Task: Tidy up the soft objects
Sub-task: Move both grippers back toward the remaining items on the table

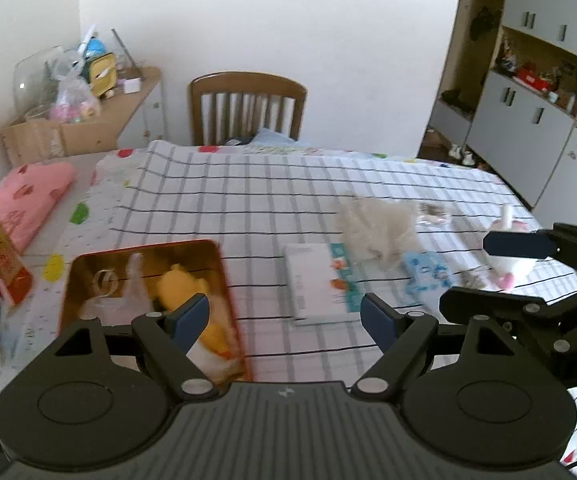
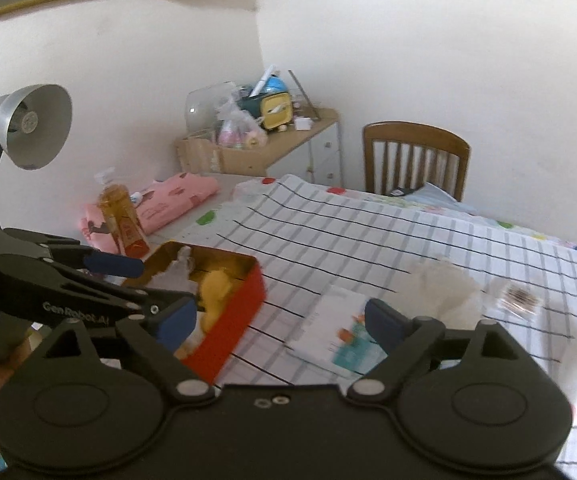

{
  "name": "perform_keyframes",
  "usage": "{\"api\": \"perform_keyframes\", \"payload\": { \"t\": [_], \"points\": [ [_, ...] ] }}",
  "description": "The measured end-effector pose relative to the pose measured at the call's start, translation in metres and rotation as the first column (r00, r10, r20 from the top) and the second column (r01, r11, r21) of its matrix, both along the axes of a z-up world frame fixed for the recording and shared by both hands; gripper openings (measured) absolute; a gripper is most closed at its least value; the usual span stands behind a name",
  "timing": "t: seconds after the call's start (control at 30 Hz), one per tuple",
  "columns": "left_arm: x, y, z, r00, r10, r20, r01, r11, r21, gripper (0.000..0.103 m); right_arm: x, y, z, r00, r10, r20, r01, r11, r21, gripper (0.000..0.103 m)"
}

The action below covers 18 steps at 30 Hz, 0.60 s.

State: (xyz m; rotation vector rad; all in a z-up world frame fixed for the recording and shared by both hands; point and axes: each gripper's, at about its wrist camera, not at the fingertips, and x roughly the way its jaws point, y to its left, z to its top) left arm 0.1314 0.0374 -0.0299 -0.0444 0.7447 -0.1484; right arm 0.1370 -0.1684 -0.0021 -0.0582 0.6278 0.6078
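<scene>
On the checked tablecloth [image 1: 248, 200] we count one red tin [image 2: 244, 300], one yellow plush toy [image 1: 180, 284] lying inside it, one grey fluffy toy [image 1: 376, 220] and one white-and-pink toy [image 1: 508, 268]. A wooden chair [image 1: 248, 100] stands behind. Our left gripper [image 1: 284, 316] and right gripper [image 2: 280, 320] both gape wide, holding nothing.

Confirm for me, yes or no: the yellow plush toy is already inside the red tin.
Yes. The yellow plush toy lies within the walls of the open red tin on the checked tablecloth.
</scene>
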Motion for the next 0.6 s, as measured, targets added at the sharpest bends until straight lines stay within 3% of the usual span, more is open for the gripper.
{"api": "perform_keyframes", "payload": {
  "t": [0.23,0.5,0.6],
  "points": [
    [0.001,-0.041,0.003,0.999,-0.031,0.016,0.031,0.998,-0.049,0.088,-0.007,-0.049,0.0,0.999,-0.044,0.005,0.044,0.999,0.004,0.101],
    [0.014,-0.088,-0.001,1.0,-0.011,-0.001,0.011,1.0,-0.009,0.09,-0.008,-0.098,-0.006,0.996,-0.084,0.007,0.084,0.996,-0.014,0.102],
    [0.021,-0.099,-0.004,1.0,-0.024,-0.004,0.024,0.999,-0.033,0.09,-0.006,-0.114,-0.01,0.995,-0.098,0.003,0.098,0.995,-0.023,0.102]
  ]
}}
